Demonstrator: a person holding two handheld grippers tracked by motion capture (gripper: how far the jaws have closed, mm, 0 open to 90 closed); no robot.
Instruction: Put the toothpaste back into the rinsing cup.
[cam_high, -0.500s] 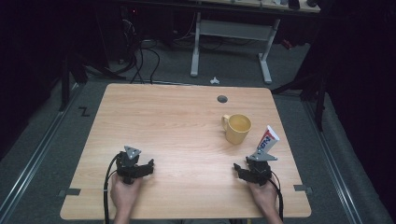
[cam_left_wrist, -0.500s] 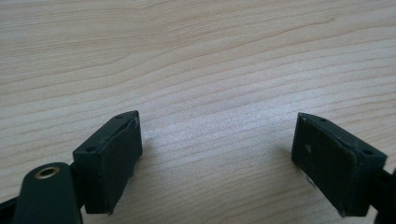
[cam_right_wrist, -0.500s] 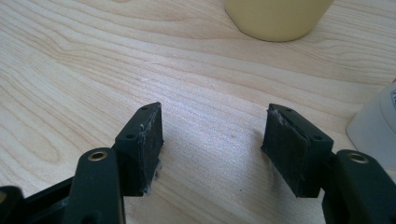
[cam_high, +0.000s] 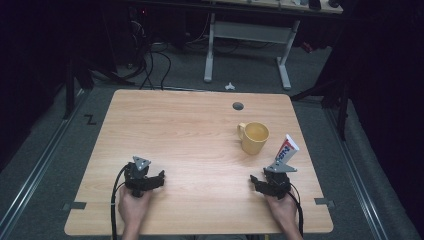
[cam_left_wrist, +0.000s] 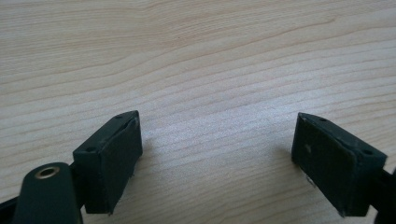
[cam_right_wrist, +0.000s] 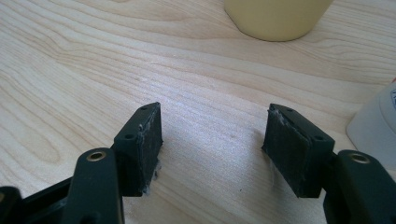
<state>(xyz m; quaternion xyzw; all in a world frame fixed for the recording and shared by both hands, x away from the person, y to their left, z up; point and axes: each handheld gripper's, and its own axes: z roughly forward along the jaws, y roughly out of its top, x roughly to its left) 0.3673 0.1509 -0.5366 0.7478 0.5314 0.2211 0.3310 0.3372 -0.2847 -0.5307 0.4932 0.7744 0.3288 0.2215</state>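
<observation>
You've got a light wood table (cam_high: 190, 130) with a yellow mug (cam_high: 254, 137) and an upright toothpaste tube (cam_high: 286, 149) just beside it

Yellow mug (cam_high: 254, 137) beside toothpaste tube (cam_high: 286, 149)

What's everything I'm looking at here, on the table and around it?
Table: one, light wood, centre; round cable hole near its far edge.
Mug: one, yellow, right half of table, handle to the left.
Tube: one, white with red and blue, standing just right of the mug.
Desk frame: one, grey, on the floor beyond the table.
Left gripper: one, black, open, near-left of table.
Right gripper: one, black, open, near-right, before the tube.
</observation>
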